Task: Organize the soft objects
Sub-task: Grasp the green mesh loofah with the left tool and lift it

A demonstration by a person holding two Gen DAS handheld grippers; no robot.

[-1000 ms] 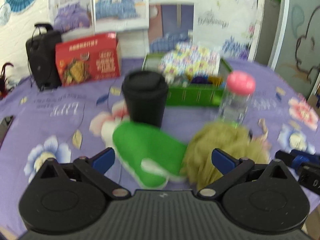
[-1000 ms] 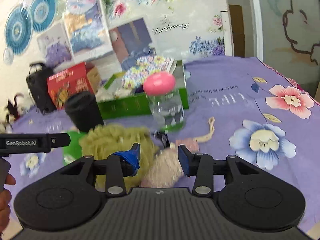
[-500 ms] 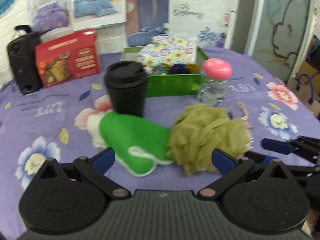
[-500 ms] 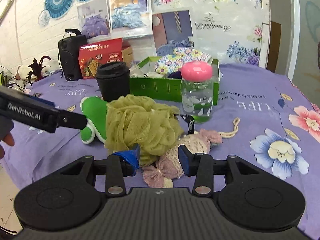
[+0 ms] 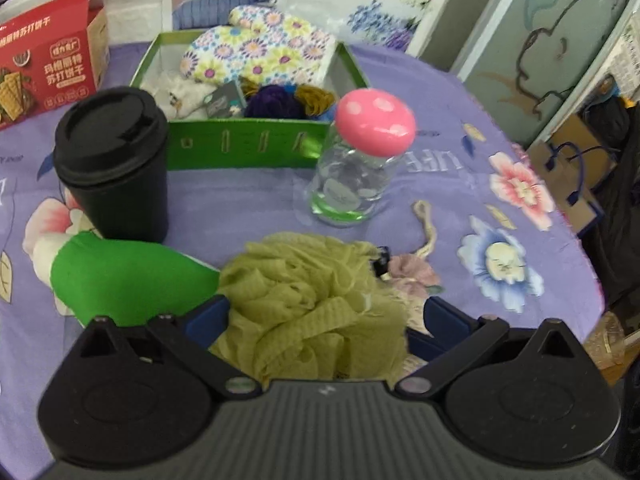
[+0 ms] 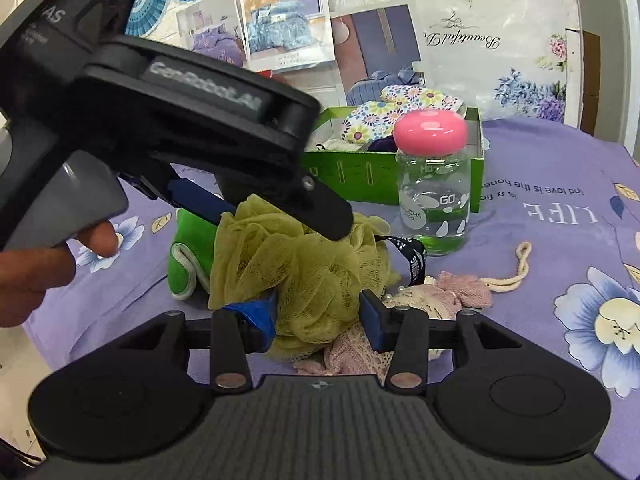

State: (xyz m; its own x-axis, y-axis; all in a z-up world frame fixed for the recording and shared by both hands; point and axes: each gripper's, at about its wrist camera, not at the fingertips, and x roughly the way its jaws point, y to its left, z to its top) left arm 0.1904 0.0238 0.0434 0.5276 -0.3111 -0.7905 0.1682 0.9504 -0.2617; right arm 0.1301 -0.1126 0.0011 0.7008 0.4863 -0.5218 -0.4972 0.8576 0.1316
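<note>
An olive mesh bath pouf point(image 5: 316, 304) lies on the purple flowered cloth, between the open fingers of my left gripper point(image 5: 326, 320); in the right wrist view the pouf point(image 6: 304, 268) has the left gripper's fingers point(image 6: 320, 216) around its top. A green plush toy point(image 5: 128, 280) lies to its left. A pink lace pouch point(image 6: 436, 300) with a cord lies to its right. My right gripper point(image 6: 320, 316) is open, its fingers low beside the pouf and over pink lace. A green box point(image 5: 248, 140) behind holds a flowered mitt and yarn.
A black lidded cup point(image 5: 114, 164) stands behind the plush. A clear jar with a pink cap point(image 5: 360, 160) stands behind the pouf. A red biscuit box point(image 5: 44, 72) stands at the far left. The table's right edge point(image 5: 592, 280) is near.
My left gripper has moved forward and right over the pouf, which now sits between its fingers. My right gripper has opened wider and shifted toward the pouf.
</note>
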